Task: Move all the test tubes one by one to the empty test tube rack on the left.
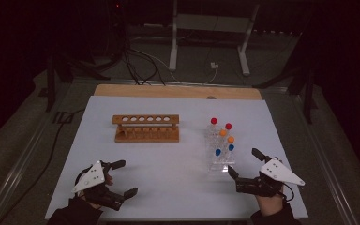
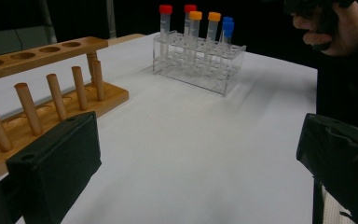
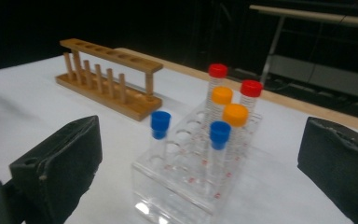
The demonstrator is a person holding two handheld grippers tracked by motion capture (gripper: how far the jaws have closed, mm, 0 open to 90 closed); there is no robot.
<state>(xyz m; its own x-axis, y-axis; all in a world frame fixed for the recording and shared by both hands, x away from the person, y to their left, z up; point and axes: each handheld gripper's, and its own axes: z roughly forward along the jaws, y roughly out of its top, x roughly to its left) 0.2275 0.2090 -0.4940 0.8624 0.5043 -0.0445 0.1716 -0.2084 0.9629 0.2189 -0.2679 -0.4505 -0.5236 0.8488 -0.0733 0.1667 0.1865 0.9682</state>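
1. Your right gripper point(image 1: 245, 165) gapes wide and holds nothing, just beside the clear rack point(image 1: 221, 165).
2. That rack holds 6 capped tubes point(image 3: 220, 140).
3. Your left gripper point(image 1: 125, 177) gapes wide too, empty, near the wooden rack point(image 1: 146, 133).

Wooden rack point(image 2: 42, 98) cut off at the left edge (left gripper view), its far end unseen.

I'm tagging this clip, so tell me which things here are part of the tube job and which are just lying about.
Part of the job:
clear plastic rack
capped tubes, such as the near blue-capped tube
wooden test tube rack
right gripper, open
left gripper, open

Just lying about:
metal stand
floor cables
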